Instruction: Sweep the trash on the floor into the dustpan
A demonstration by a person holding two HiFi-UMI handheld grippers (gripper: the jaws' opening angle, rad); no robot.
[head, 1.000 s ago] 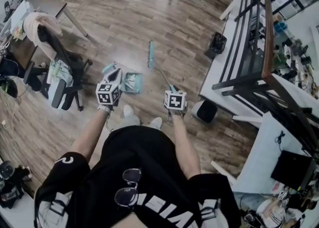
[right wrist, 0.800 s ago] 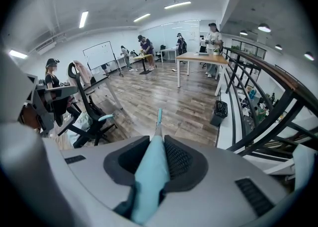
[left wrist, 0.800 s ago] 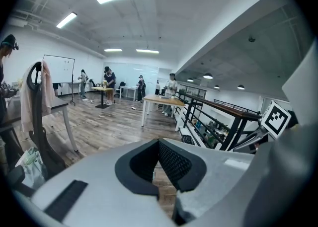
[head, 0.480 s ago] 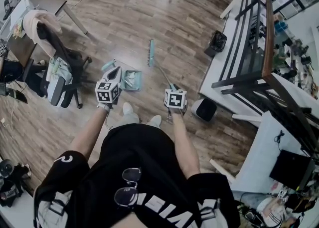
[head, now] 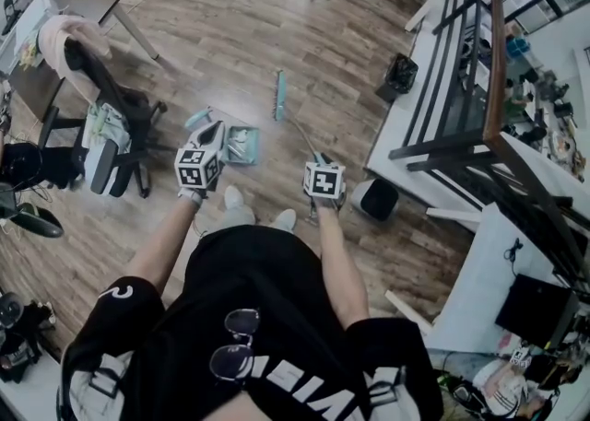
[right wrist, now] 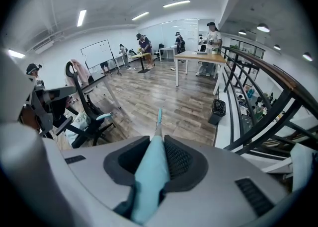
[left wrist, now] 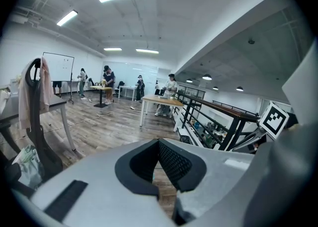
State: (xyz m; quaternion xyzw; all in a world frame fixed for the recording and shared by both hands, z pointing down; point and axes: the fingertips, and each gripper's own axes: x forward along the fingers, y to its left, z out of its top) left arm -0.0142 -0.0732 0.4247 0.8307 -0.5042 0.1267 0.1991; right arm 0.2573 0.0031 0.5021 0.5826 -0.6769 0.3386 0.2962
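A teal dustpan [head: 241,146] lies on the wood floor just ahead of the person's feet. My left gripper [head: 217,133] is over its left edge with the jaws shut. Only a teal sliver shows in the slit [left wrist: 152,179], so its hold on the dustpan's handle is mostly hidden. My right gripper [head: 318,160] is shut on the teal broom handle [right wrist: 151,171]. The handle runs forward and down to the broom head [head: 279,97], which rests on the floor beyond the dustpan. The same broom head [right wrist: 159,116] shows past the jaws in the right gripper view. No loose trash is plain to see.
An office chair [head: 120,129] draped with clothes stands to the left. A dark railing [head: 479,87] and white ledge run along the right, with a black bin [head: 400,78] beside them and a round bin [head: 376,200] near the right gripper. Several people stand at far tables [left wrist: 159,101].
The grippers, broom and dustpan keep their places. Only the head view has drifted slightly, and the chair area at the left edge looks a little different.
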